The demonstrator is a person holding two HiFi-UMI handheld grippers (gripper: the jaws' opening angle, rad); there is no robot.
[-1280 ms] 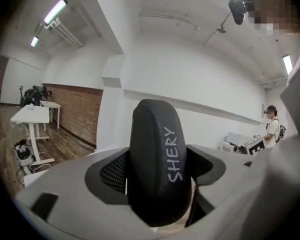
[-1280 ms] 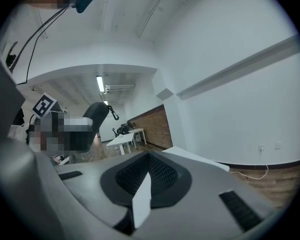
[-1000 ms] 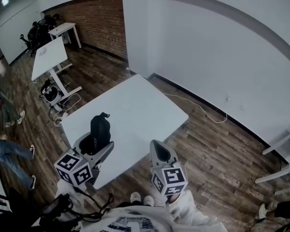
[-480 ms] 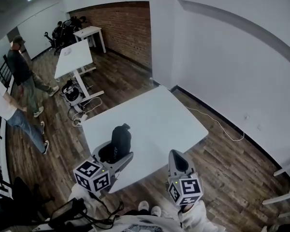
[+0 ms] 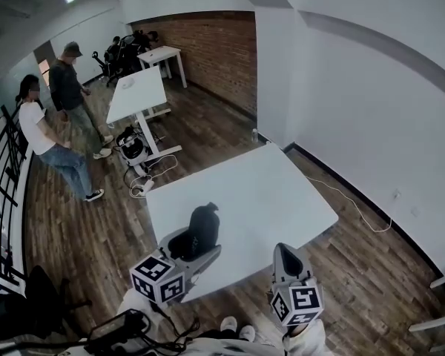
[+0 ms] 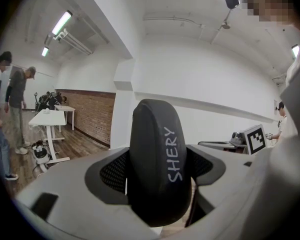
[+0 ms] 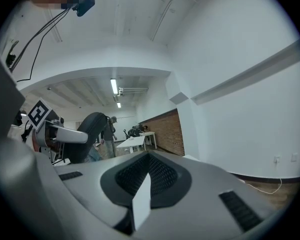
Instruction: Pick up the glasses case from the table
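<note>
**A:** Closest to the lens?

**B:** Two grey moulded-plastic tools, each backed by a cube of black-and-white square markers. Left gripper (image 5: 194,245) clamped on the glasses case (image 6: 154,154), its mesh-textured black pads pressed to both sides. Right gripper (image 5: 285,255) empty, with its pads drawn together to a thin slit.

**A:** And the case itself?

**B:** Matte black, a rounded oblong shell standing upright between the left jaws, with "SHERY" in pale letters up its edge. From overhead, placed above the near-left corner of the table (image 5: 271,191).

**A:** That table?

**B:** A smooth white rectangular top, set at an angle on a dark wood-plank floor (image 5: 208,128).

**A:** Beyond it?

**B:** A second white desk (image 5: 137,95) on slim legs, with cables tangled at its foot. Two people (image 5: 55,117) standing at far left. A rough red brick wall (image 5: 215,47) at the back, beside plain white plaster.
</note>
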